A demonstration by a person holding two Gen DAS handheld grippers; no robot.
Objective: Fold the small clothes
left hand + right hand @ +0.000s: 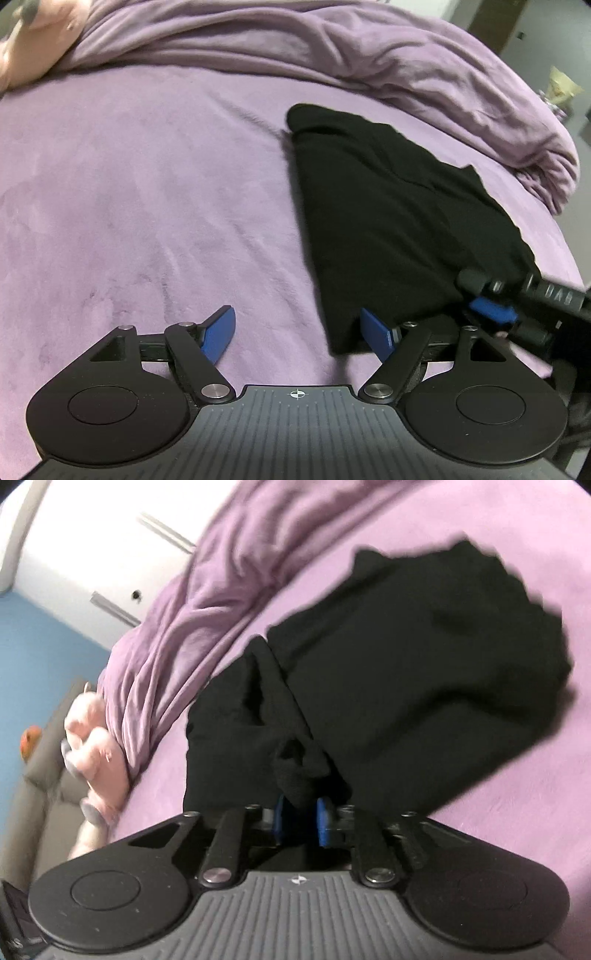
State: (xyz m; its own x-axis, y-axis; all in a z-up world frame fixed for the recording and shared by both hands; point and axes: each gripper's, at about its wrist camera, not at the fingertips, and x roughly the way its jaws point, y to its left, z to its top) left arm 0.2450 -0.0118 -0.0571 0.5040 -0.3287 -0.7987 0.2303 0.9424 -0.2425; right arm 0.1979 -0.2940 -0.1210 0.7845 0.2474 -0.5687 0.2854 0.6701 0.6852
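On purple bedsheet (129, 192): right gripper (300, 821) pinches black garment (399, 221) edge; left gripper (300, 334) gaping wide, holding nothing, beside cloth's corner.

Black garment (424, 672) edges smeared by motion blur in right wrist view; folds and garment type not made out. Bunched fabric pinched between right gripper (300, 821) pads, pad faces mostly covered. Left gripper (299, 332) right pad (376, 338) tip hidden behind garment hem. Pink plush toy (37, 37) cut off by frame corner, blurred. Small object on shelf (561, 86) too small to identify.
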